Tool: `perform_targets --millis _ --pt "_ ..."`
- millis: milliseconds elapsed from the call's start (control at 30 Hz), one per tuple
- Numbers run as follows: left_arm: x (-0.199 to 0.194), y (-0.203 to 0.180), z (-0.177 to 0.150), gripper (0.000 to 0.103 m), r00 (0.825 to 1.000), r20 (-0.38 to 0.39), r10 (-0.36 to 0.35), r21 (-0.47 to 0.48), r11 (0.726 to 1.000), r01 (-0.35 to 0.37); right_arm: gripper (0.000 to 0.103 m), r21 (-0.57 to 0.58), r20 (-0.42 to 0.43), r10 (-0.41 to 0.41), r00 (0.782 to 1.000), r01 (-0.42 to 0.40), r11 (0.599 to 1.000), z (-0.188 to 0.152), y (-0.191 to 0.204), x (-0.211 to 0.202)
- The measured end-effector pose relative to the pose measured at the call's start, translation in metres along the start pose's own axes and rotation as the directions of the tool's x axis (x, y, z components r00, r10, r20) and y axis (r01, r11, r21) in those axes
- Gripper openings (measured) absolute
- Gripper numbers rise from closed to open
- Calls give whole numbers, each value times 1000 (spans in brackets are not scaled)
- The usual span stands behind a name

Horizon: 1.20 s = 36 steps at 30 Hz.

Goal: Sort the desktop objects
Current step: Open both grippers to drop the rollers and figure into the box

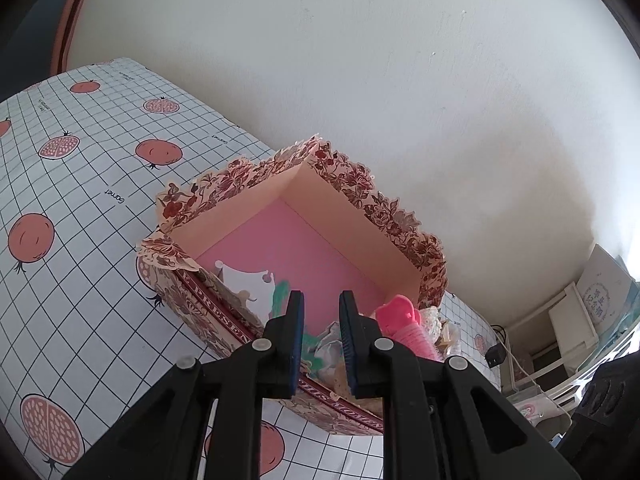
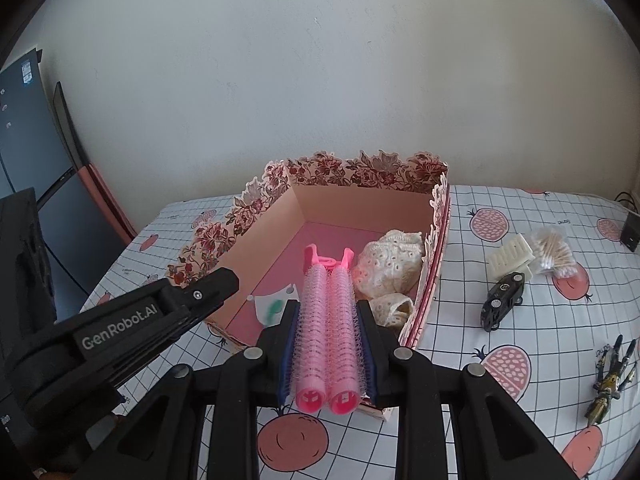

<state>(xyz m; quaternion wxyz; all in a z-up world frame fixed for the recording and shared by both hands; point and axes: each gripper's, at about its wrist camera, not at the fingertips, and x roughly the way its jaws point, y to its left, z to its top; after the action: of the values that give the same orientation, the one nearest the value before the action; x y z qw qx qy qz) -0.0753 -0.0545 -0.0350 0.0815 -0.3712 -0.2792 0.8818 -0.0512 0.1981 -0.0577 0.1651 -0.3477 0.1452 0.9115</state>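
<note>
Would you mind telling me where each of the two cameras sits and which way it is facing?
Left wrist: on the left tool, looking down into the box; only its own fingers show, closed on nothing visible.
Right wrist: on the right tool, facing the box and wall; its fingers grip the pink curler, the left tool beside.
Shared: the box, the curler, the checked cloth.

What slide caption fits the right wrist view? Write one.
Right gripper holds pink hair rollers over the floral box, beside lace cloth.

Left hand-held gripper [image 1: 321,312] nearly closed, empty — right hand-held gripper [image 2: 328,312] clamped, both angled downward.
</note>
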Motion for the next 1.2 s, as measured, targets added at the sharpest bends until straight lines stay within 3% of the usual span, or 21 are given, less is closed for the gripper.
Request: perform_targets --millis 600,1200 --pt "3 2 -1 18 1000 -7 5 3 1000 -5 39 -5 -10 17 1000 -17 1000 -4 3 5" --pt "0 -6 1 19 1000 -24 0 15 1000 0 39 5 3 20 1000 -20 1000 0 3 -2"
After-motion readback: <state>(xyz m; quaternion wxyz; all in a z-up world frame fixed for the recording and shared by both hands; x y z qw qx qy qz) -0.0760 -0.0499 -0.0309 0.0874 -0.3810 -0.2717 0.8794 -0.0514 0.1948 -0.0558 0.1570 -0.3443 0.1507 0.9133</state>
